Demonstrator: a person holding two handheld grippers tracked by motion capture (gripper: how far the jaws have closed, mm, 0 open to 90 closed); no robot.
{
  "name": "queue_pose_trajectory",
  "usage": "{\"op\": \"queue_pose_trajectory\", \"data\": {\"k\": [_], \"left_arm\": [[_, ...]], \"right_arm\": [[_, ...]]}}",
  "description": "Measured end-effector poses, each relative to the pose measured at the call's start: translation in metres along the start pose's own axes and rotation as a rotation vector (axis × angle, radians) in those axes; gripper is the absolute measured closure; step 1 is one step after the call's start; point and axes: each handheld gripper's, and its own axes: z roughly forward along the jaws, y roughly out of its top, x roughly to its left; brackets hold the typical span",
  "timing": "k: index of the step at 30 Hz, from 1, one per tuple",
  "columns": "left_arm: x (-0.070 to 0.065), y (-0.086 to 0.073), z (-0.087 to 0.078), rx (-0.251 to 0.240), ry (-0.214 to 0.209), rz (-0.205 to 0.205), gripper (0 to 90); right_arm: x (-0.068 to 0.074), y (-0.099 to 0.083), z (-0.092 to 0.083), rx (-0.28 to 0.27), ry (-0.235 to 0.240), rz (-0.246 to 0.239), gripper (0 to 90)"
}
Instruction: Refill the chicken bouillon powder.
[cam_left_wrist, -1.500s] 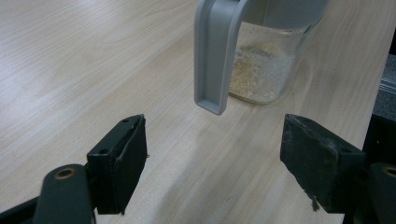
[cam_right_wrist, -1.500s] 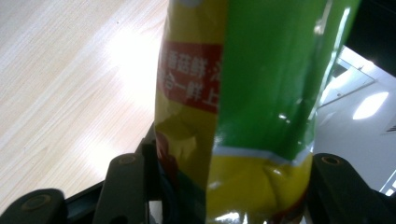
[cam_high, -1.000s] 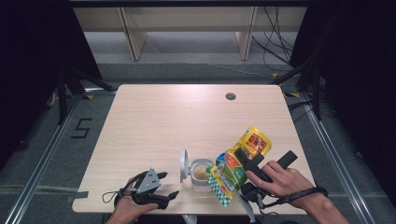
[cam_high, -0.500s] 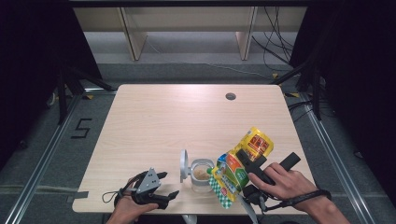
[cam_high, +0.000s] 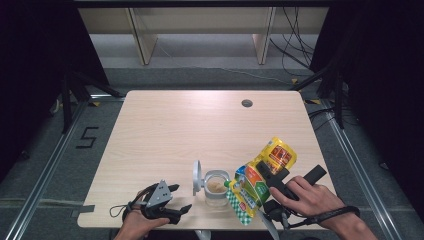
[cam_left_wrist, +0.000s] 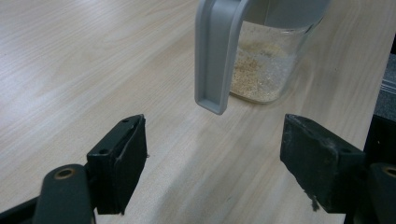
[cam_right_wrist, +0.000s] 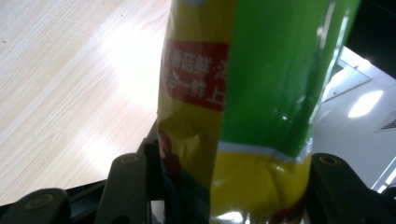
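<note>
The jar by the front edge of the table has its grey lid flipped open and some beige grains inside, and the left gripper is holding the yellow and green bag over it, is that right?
Not quite. The right gripper grips the bag, as the high view shows. The left gripper rests open beside the jar, whose lid is open.

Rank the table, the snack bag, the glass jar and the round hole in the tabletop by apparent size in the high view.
1. table
2. snack bag, tilted over the jar
3. glass jar
4. round hole, farther from the camera, though plainly smallest
</note>
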Motion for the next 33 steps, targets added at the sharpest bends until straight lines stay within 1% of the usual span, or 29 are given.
{"op": "queue_pose_trajectory", "data": {"k": [2, 3, 4, 5, 6, 8, 9, 10, 11, 12, 13, 14, 15, 17, 18, 19, 21, 22, 23, 25, 26, 30, 32, 33], "left_arm": [[-0.0005, 0.0, 0.0004, -0.007, 0.0, -0.004, 22.6], [-0.0005, 0.0, 0.0003, -0.007, 0.0, -0.005, 22.7], [0.0, 0.0001, 0.0001, -0.007, 0.002, 0.001, 22.7], [-0.0002, -0.0001, 0.0003, -0.008, -0.005, -0.008, 22.6], [0.0008, 0.0, -0.0003, 0.0, 0.0, 0.003, 22.7], [0.0012, 0.0, -0.0007, 0.01, 0.005, 0.01, 22.7], [0.0001, -0.0001, 0.0, 0.0, -0.001, -0.001, 22.6], [0.0002, 0.0001, 0.0001, -0.002, 0.001, 0.004, 22.6], [-0.0003, 0.0, 0.0, -0.003, -0.001, -0.002, 22.7], [0.0005, 0.0002, -0.0003, 0.0, -0.003, 0.006, 22.7], [0.0, 0.0, 0.0002, -0.006, -0.007, -0.004, 22.7], [-0.0001, -0.0001, 0.0003, -0.006, -0.007, -0.009, 22.7], [0.0003, -0.0001, -0.0003, 0.0, 0.001, 0.0, 22.7], [0.0002, -0.0001, -0.0002, 0.0, 0.001, 0.0, 22.7], [0.0007, 0.0003, -0.0004, 0.002, 0.004, 0.011, 22.7], [0.0003, 0.0, -0.0002, 0.006, 0.002, 0.005, 22.7], [-0.0001, 0.0, -0.0001, 0.002, -0.001, 0.002, 22.7], [0.0005, 0.0, -0.0003, 0.006, 0.001, 0.007, 22.7], [0.0, -0.0001, -0.0001, 0.0, 0.001, 0.0, 22.7], [0.0002, -0.0002, -0.0002, 0.0, 0.001, -0.001, 22.7], [0.0006, 0.0, -0.0004, 0.001, 0.004, 0.008, 22.7], [0.0, -0.0001, 0.0, 0.001, 0.0, 0.0, 22.7], [0.0009, 0.0001, -0.0006, 0.007, 0.006, 0.014, 22.7], [0.0005, 0.0001, -0.0002, 0.0, 0.003, 0.009, 22.7]], "right_arm": [[0.0, 0.0002, -0.0005, -0.005, 0.0, -0.007, 52.6], [-0.0002, 0.0002, -0.001, 0.0, 0.003, -0.002, 52.6], [-0.0001, 0.0002, -0.0015, 0.002, 0.0, -0.005, 52.7], [-0.0002, 0.0001, -0.0018, -0.006, 0.007, -0.008, 52.7], [-0.0002, 0.0002, -0.0024, -0.005, 0.01, -0.005, 52.7], [-0.0002, 0.0003, -0.0034, -0.002, 0.008, -0.005, 52.7], [-0.0001, 0.0005, -0.0038, 0.0, 0.001, -0.01, 52.7], [0.0008, 0.0005, -0.0041, 0.002, 0.01, 0.005, 52.7], [-0.0004, 0.0007, -0.0043, -0.006, 0.008, -0.013, 52.7], [-0.0001, 0.0007, -0.005, -0.004, 0.003, -0.01, 52.7], [-0.0005, 0.0007, -0.0052, -0.005, 0.001, -0.018, 52.7], [-0.0002, 0.0005, -0.0065, -0.001, 0.004, -0.009, 52.7], [-0.0008, 0.0003, -0.0068, -0.001, 0.004, -0.012, 52.7], [-0.0005, 0.0001, -0.0078, -0.004, 0.004, -0.01, 52.7], [-0.0008, 0.0002, -0.008, -0.004, 0.003, -0.013, 52.8], [-0.0008, 0.0002, -0.0082, -0.003, 0.003, -0.013, 52.8], [-0.0006, 0.0004, -0.0082, -0.005, 0.002, -0.011, 52.8], [-0.0006, 0.0005, -0.0081, -0.005, 0.002, -0.011, 52.8], [-0.0006, 0.0006, -0.0079, -0.007, 0.001, -0.011, 52.8], [-0.0003, 0.0007, -0.0079, -0.005, 0.003, -0.005, 52.8], [-0.0004, 0.0008, -0.0079, -0.003, -0.001, -0.007, 52.8], [-0.0018, 0.0009, -0.0075, -0.009, 0.0, -0.013, 52.8], [-0.0023, 0.0015, -0.0072, -0.008, -0.003, -0.016, 52.8], [-0.0024, 0.0017, -0.0071, -0.01, -0.001, -0.015, 52.9]]}}
